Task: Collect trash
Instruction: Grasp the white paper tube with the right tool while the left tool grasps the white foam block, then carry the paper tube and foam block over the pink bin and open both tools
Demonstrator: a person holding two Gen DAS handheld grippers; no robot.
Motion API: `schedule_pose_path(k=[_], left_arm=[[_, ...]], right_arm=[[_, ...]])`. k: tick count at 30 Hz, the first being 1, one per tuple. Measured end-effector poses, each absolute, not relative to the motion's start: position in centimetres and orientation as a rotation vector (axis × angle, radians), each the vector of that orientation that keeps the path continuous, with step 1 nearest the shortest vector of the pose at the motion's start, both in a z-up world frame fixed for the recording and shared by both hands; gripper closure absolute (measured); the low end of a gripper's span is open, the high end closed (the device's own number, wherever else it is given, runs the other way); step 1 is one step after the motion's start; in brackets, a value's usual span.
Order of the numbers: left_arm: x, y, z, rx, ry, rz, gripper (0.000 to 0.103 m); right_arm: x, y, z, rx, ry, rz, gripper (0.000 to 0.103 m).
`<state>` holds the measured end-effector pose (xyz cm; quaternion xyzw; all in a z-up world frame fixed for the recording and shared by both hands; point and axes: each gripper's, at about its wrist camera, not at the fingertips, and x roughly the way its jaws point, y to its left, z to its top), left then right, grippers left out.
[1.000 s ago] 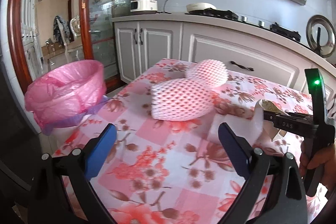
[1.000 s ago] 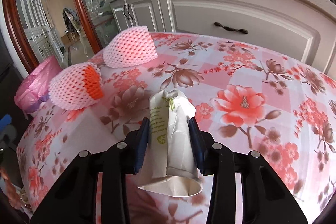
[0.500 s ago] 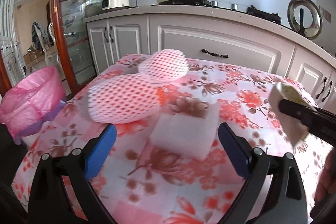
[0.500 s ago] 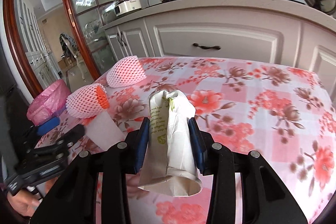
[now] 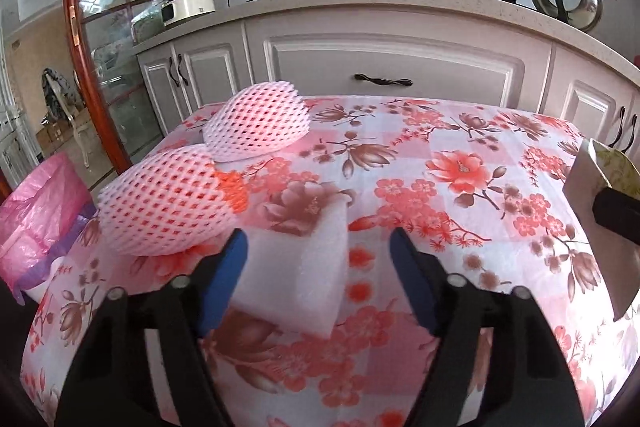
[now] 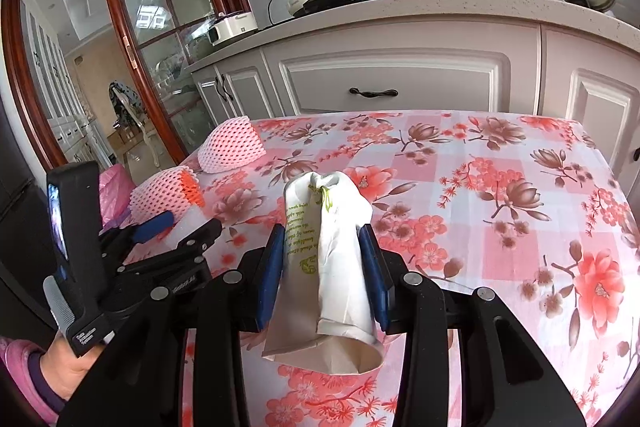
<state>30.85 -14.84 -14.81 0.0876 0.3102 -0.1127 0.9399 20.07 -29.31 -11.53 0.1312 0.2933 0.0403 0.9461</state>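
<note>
The left gripper [image 5: 318, 259] is recorded with its fingers [image 5: 228, 267] partly spread and just closing in; the foam sheet [image 5: 296, 267] lies flat on the table [image 5: 460, 211] between them, the left pad at its edge, the right pad apart from it, so no grip is judged made yet. Since a second ago the sheet has come from ahead of the fingers to between them. Two foam nets [image 5: 168, 207] rest beyond the left finger, the nearer one just past its tip. The bin bag [image 5: 36, 219] is seen farther left, off the table. The right gripper [image 6: 326, 267] is seen pinching a crumpled paper cup [image 6: 326, 251], unchanged. Judgement: one item secured, a second about to be seized, both nets uncollected.
</note>
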Motion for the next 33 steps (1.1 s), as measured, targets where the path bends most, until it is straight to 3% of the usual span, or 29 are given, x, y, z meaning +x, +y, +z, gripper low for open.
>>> schedule_pose_path(k=[7, 9, 33], left_arm=[[31.3, -14.7, -15.3, 0.167, 0.676, -0.265, 0.082], [31.1, -14.5, -15.3, 0.165, 0.677, -0.268, 0.087], [24.9, -7.8, -10.5, 0.061, 0.539, -0.271, 0.088]], right_arm=[[20.1, -28.7, -11.2, 0.265, 0.594, 0.1, 0.066], [20.1, -28.5, -11.1, 0.261, 0.595, 0.104, 0.066], [20.8, -21.7, -10.8, 0.169, 0.61, 0.177, 0.066]])
